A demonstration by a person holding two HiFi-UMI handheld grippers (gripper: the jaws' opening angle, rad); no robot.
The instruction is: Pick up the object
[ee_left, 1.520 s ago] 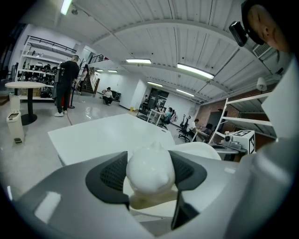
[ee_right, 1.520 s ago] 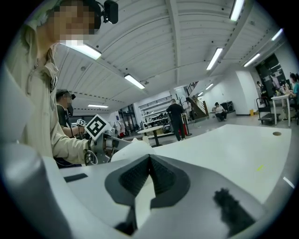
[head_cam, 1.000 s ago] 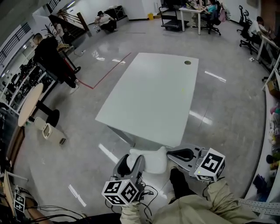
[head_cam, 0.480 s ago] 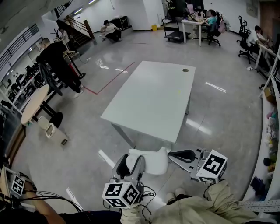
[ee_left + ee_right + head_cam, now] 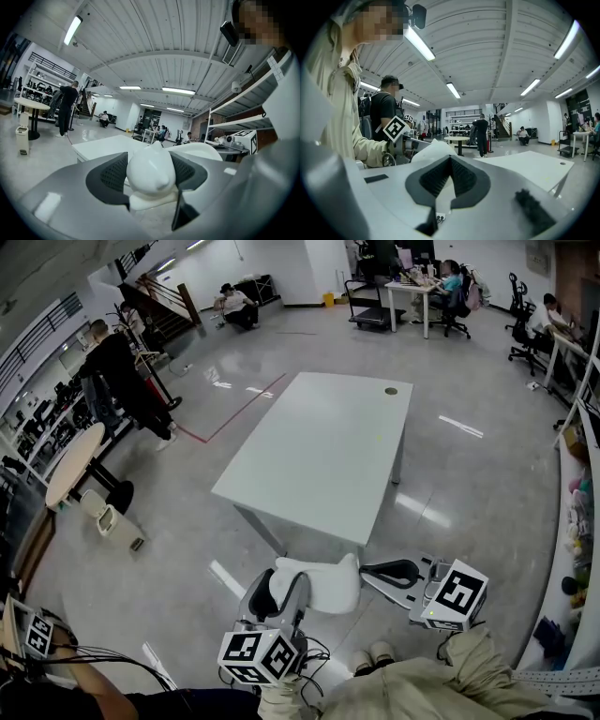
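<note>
White, smooth, rounded plastic object (image 5: 151, 171) sat between the dark ribbed pads of the left gripper (image 5: 281, 594), whose jaws were clamped against its two sides. In the head view it was held in the air low in the picture, above the glossy grey floor (image 5: 178, 549) and just short of the near edge of the white rectangular table (image 5: 319, 451), with its wider curved part spreading toward the right gripper (image 5: 380, 571). That gripper's jaws were drawn together with their tips meeting and nothing between them; its tips lay just beside the object's edge, though contact could not be judged. The right gripper view showed the object's white surface just beyond its jaws. A person in dark clothes (image 5: 112, 367) stood well apart, far to the left.
</note>
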